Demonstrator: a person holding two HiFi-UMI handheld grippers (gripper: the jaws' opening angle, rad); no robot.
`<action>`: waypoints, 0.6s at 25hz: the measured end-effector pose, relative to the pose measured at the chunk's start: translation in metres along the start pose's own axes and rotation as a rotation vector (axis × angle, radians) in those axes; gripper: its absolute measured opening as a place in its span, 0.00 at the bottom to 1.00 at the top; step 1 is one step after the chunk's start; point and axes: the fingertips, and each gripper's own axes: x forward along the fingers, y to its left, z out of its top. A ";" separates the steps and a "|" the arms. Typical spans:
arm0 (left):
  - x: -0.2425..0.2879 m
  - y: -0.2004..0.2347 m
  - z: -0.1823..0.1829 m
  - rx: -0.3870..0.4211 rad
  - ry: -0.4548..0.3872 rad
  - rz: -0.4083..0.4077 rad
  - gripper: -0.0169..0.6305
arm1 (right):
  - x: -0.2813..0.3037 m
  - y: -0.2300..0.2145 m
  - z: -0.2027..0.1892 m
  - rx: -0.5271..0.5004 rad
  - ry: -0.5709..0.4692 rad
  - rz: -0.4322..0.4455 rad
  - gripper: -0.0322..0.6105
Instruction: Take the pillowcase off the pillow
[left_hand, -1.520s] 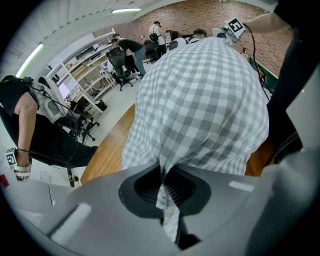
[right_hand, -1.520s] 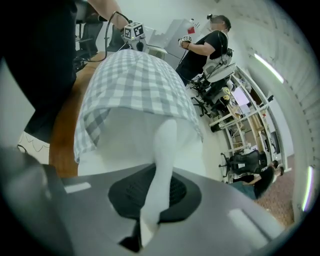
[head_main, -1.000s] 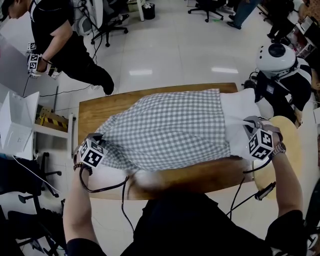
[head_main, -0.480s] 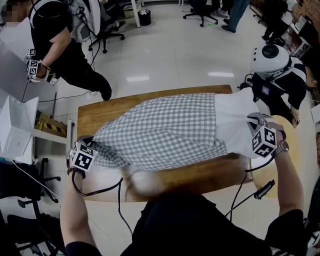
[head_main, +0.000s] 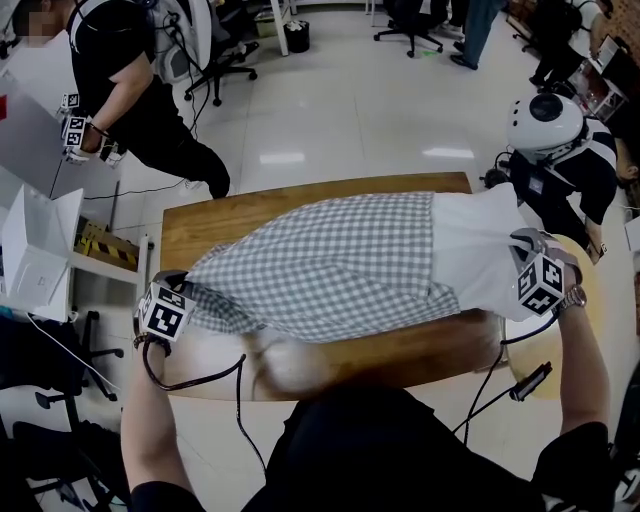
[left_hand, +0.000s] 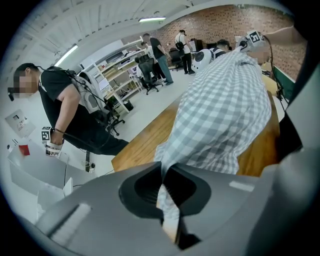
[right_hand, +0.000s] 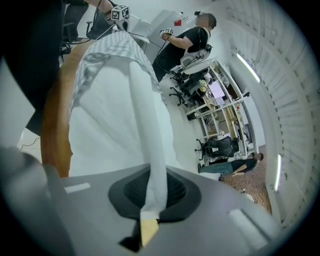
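The left claw (left_hand: 163, 202) is clenched on a narrow pinch of the grey-and-white checked cloth pillowcase (head_main: 330, 262), at its closed end. The right claw (right_hand: 150, 207) is clenched on a thin fold of the soft white pillow (head_main: 478, 255), at the bare end that sticks out of the case. The pillow spans the brown wooden table (head_main: 200, 228) from one claw to the other.

Both grips are small pinches at the very tips, so a hard pull apart could make either fold slide out, the smooth white one sooner, in my judgement. If the left pinch has caught pillow cloth under the checks, the case will not slip off at all. I cannot tell whether it has.

The case looks taut and lightly creased and covers most of the pillow. Its open hem lies across the pillow near the right end.
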 end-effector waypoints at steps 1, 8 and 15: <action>0.000 0.000 -0.001 -0.002 0.000 0.000 0.04 | 0.001 0.000 -0.003 0.004 0.002 -0.001 0.06; -0.005 -0.003 -0.009 -0.045 0.000 -0.013 0.04 | 0.000 -0.007 -0.017 0.038 0.016 -0.013 0.06; -0.011 0.008 -0.009 -0.042 -0.010 -0.003 0.04 | 0.003 -0.015 -0.025 0.058 0.038 -0.016 0.06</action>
